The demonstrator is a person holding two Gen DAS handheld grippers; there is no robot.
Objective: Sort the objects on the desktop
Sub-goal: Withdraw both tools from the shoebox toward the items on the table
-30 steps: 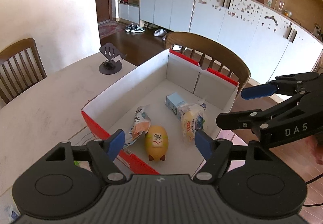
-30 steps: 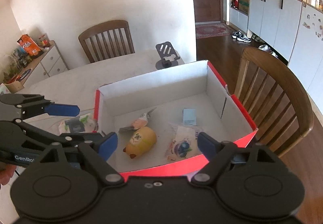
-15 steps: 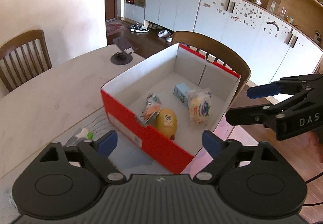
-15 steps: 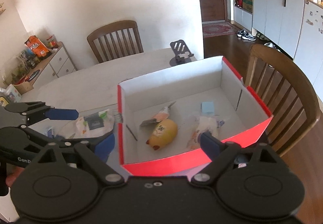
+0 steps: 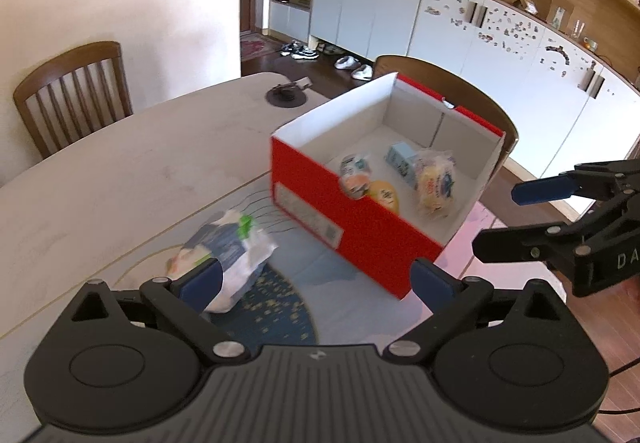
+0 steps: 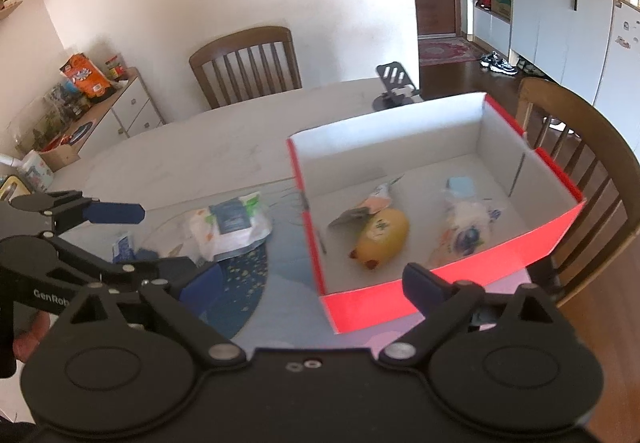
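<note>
Fingers of the left gripper [image 5: 316, 275] and right gripper [image 6: 312, 281] are opening wide, gripping nothing.

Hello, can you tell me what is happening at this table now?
A person is sorting table items with two hand-held black tongs. The red cardboard box with white inside already holds a yellow bottle-shaped item, a small light-blue carton and two plastic-wrapped snacks. Both the left tongs and the right tongs are opening and hold nothing. A white wet-wipes pack lies on the table beside the box, not yet sorted.
</note>
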